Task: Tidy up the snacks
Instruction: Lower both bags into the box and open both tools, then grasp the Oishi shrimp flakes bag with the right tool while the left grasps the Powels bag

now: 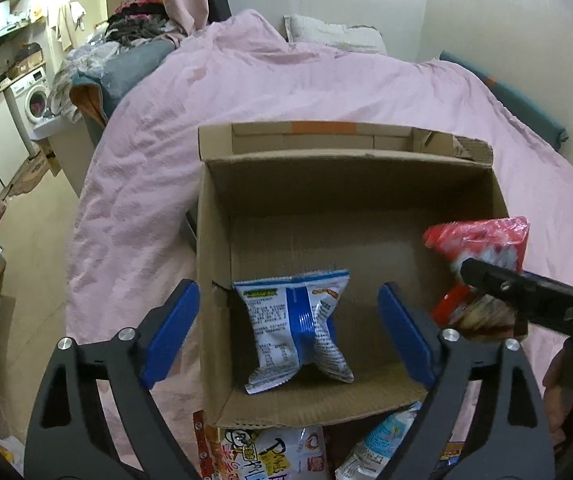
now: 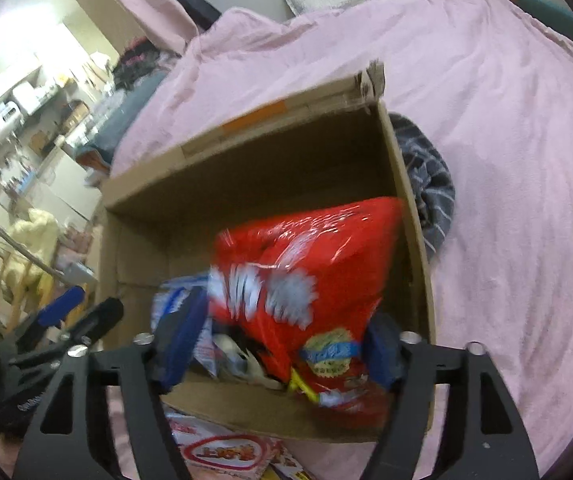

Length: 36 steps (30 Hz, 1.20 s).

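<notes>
An open cardboard box (image 1: 342, 156) stands on the bed. A blue-and-white snack bag (image 1: 298, 324) lies crumpled on its floor, near the left wall. My left gripper (image 1: 288, 292) hangs over it, open, with the blue pads well clear of the bag on both sides. A red snack bag (image 2: 306, 260), blurred, sits at the right side of the box (image 2: 246, 148) between the pads of my right gripper (image 2: 286, 312). Those pads stand apart from the bag's sides, so this gripper is open. In the left wrist view the same red bag (image 1: 482, 240) shows behind a right gripper finger (image 1: 526, 292).
More snack packs (image 1: 270, 456) (image 2: 222, 452) lie on the bed in front of the box. A pink duvet (image 1: 286, 80) surrounds it, and a dark striped cloth (image 2: 426, 184) lies against its right wall. A person's hand (image 1: 566, 392) holds the right gripper.
</notes>
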Each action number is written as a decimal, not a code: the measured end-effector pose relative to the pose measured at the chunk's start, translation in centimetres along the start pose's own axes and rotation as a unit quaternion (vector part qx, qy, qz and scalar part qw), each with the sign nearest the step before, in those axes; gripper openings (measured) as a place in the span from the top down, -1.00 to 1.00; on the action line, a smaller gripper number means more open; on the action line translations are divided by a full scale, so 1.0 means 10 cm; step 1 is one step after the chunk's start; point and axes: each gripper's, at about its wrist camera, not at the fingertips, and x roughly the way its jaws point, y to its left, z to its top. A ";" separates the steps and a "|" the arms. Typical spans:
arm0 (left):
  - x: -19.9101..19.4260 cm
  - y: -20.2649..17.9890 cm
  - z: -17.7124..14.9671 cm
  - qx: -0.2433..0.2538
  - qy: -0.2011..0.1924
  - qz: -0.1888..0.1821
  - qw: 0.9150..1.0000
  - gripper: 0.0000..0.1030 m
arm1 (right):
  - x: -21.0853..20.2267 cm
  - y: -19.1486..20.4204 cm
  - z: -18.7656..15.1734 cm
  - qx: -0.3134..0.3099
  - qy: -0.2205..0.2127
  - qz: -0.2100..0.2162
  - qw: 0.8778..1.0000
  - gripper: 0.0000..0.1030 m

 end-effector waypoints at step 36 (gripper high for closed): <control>-0.79 0.36 -0.18 -0.060 -0.044 -0.001 0.997 -0.73 | -0.74 0.10 -0.31 0.033 -0.049 0.025 0.998 -0.91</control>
